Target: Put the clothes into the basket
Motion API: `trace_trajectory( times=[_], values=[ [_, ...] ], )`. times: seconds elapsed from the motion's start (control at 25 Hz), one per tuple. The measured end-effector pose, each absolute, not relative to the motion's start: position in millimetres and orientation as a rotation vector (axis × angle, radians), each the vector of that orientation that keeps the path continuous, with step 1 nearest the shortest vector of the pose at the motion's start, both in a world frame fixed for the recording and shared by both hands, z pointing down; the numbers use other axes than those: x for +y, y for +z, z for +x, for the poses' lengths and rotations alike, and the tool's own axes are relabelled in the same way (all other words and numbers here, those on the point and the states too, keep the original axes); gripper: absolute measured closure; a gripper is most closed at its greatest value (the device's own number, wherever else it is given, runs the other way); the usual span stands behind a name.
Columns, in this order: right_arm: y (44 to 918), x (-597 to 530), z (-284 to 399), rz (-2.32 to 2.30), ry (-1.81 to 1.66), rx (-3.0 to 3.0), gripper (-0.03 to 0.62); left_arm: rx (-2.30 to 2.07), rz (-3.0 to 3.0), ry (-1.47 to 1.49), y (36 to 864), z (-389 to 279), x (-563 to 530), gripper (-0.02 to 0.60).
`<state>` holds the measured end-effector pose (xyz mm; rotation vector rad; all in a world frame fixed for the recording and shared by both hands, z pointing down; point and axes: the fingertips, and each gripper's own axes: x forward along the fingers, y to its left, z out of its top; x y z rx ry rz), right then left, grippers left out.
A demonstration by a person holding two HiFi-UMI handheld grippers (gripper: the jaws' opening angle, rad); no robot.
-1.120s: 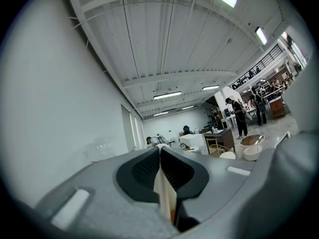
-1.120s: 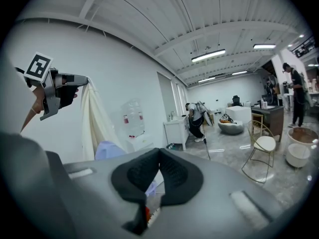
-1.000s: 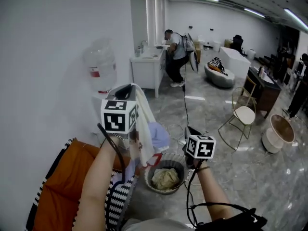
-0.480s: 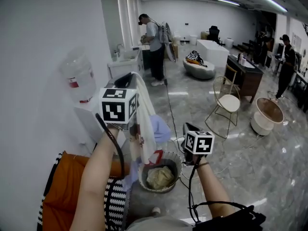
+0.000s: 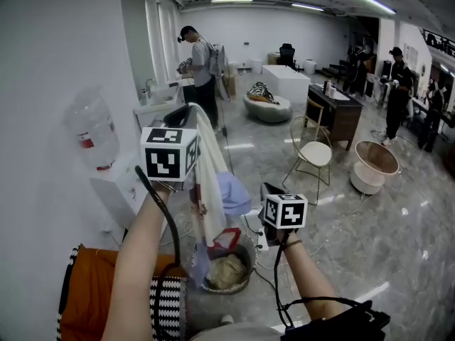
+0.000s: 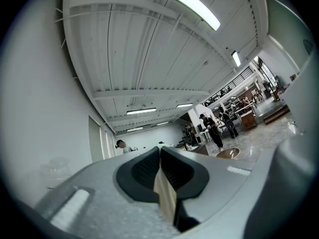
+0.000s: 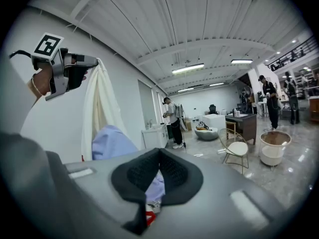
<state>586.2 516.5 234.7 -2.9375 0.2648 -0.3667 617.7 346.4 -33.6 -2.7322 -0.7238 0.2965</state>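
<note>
Clothes (image 5: 212, 190) hang gripped — only head view shows basket (image 5: 238, 288).

Bright, even light from ceiling strips (image 5: 234, 0); glare streaks the glossy floor (image 5: 371, 290); fisheye bending, dark corners.

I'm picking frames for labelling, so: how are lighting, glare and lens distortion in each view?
Head view: even light from ceiling strips, glare streaks on the polished floor, walls bowed. Left gripper view: strong fisheye, black corners, ceiling lamp blown out, the left tool soft up close. Right gripper view: same black corners, ceiling beams curved.
</note>
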Motion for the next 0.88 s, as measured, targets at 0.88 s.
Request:
trace_trajectory(
  times=[0.88],
  values=[
    [300.1, 569.1, 577.0, -2.884, -0.515, 0.056, 0.591, -0.973, -2.714, 0.173, 44.5, 647.0, 415.1, 0.561]
  ],
)
